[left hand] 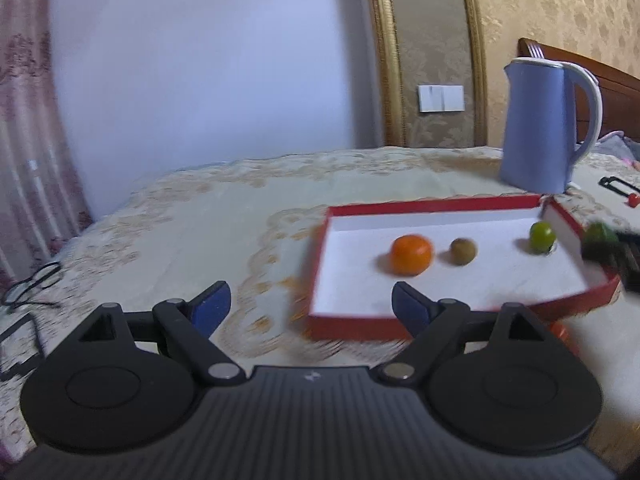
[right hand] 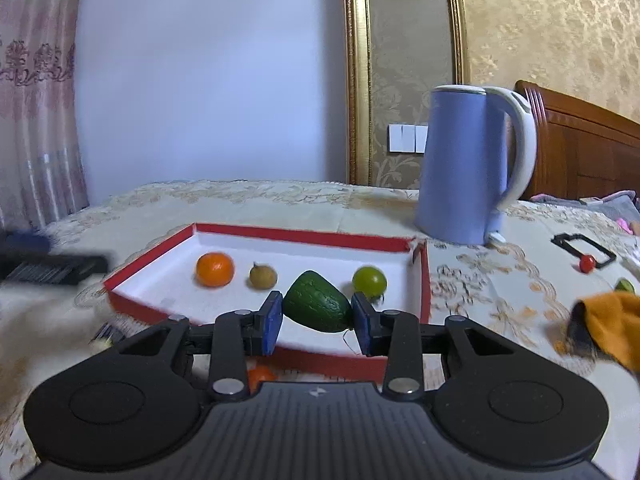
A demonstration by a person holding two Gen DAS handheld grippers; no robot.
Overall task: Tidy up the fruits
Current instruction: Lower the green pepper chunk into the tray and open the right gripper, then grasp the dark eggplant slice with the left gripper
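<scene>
A red tray point(right hand: 304, 236) with a white floor lies on the patterned tablecloth. In it sit an orange point(right hand: 215, 269), a small brown fruit point(right hand: 263, 276) and a round green fruit point(right hand: 369, 280). My right gripper point(right hand: 318, 312) is shut on a dark green avocado point(right hand: 318, 302), held over the tray's near edge. In the left wrist view the tray point(left hand: 432, 205), orange point(left hand: 412, 254), brown fruit point(left hand: 463, 251) and green fruit point(left hand: 542, 237) show, with the avocado point(left hand: 600, 236) blurred at the right. My left gripper point(left hand: 310, 294) stands open and empty, left of the tray's near corner.
A blue kettle point(right hand: 464, 168) stands behind the tray's far right corner. A black frame with a red ball point(right hand: 586, 262) and an orange cloth point(right hand: 608, 324) lie to the right. A small orange thing point(right hand: 260, 376) lies under my right gripper. Black cables point(left hand: 32, 284) lie far left.
</scene>
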